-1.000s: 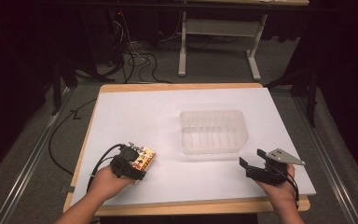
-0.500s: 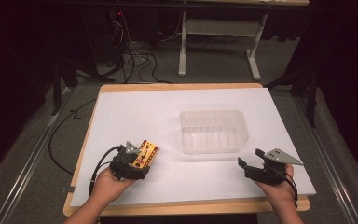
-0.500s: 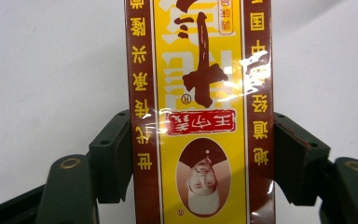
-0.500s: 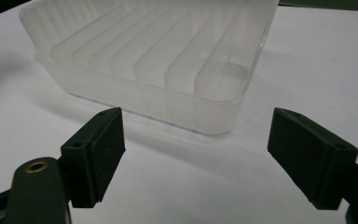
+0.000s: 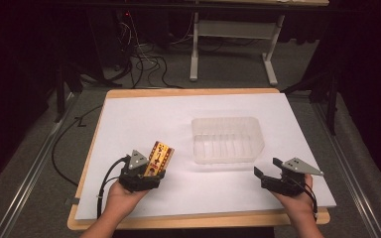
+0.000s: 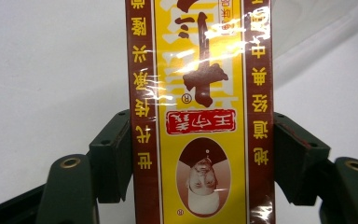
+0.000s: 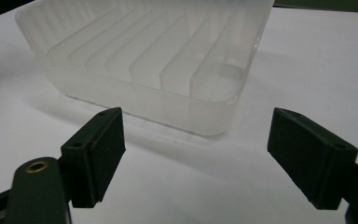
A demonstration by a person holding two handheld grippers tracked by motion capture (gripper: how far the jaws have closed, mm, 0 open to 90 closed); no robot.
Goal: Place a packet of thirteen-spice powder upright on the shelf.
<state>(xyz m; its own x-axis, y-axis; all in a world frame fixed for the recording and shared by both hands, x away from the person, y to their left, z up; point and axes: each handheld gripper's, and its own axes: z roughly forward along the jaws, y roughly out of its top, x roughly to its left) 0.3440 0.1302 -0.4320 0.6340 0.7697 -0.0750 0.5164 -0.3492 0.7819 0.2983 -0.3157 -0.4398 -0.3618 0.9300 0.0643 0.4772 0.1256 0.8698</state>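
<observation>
The step in hand looked like a carry: the left tool (image 5: pixel 149 173) was clamped on a packet (image 5: pixel 157 157), both jaws pressed against its long sides in the left gripper view, and held it tilted above the near left part of the counter (image 5: pixel 129 119), apparently clear of the white surface. The likely destination was the clear tray (image 5: pixel 227 139), which stood well apart to the right, near the counter's middle. The next move would probably call for swinging the packet across and over the tray's near rim, then lowering it between the walls before the jaws part; the raised ribs on the tray's floor could make it settle unevenly. The right tool (image 7: pixel 193 158) hung with its jaws spread wide and nothing between them, near the tray's right corner, placed well to steady it. The packet (image 6: pixel 200 93) was a flat, glossy carton, yellow in the middle with brown edge bands, red and brown characters, and an oval portrait label.
</observation>
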